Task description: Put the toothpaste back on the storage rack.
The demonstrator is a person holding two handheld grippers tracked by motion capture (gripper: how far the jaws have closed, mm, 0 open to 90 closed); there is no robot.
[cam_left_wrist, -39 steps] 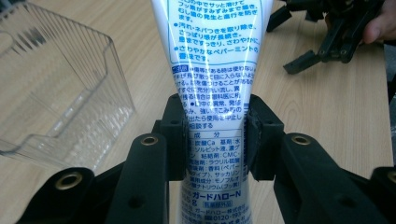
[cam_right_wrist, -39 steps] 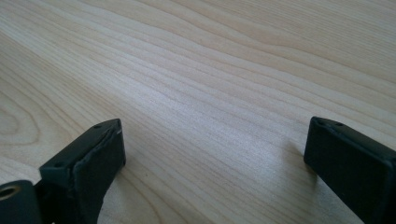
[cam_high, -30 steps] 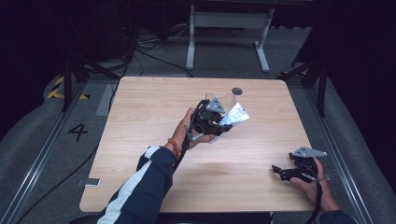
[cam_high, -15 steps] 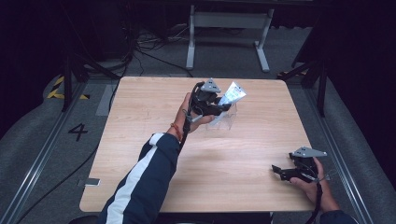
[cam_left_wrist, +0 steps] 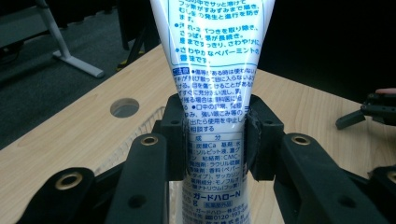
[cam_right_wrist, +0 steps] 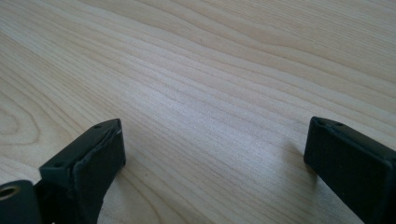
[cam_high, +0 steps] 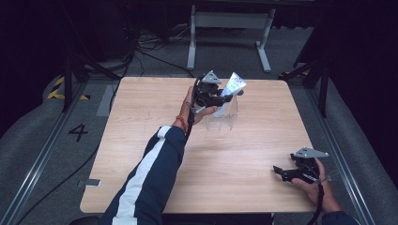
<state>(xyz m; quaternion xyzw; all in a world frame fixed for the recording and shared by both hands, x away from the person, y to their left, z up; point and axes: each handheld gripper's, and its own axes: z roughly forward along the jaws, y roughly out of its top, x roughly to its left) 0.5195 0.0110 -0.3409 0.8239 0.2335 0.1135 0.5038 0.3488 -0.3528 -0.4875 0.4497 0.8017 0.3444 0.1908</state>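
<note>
Left gripper point(cam_high: 224, 96) pinches a tube point(cam_left_wrist: 212, 93) near the bench's point(cam_high: 141, 140) far edge; right gripper point(cam_high: 281, 172) fingers spread, near right corner.

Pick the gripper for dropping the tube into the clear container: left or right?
Left. The left gripper is shut on the tube, directly above the clear container. The right gripper sits open on the table's near corner.

I read the tube point(cam_left_wrist: 212, 70) as white with blue print. Table point(cam_high: 141, 140) is pale wood grain. Both grippers black, left gripper point(cam_high: 220, 97) and right gripper point(cam_high: 280, 171), each with a grey plate. Sleeve point(cam_high: 150, 183): navy, white stripe. Container point(cam_high: 220, 119) clear.
</note>
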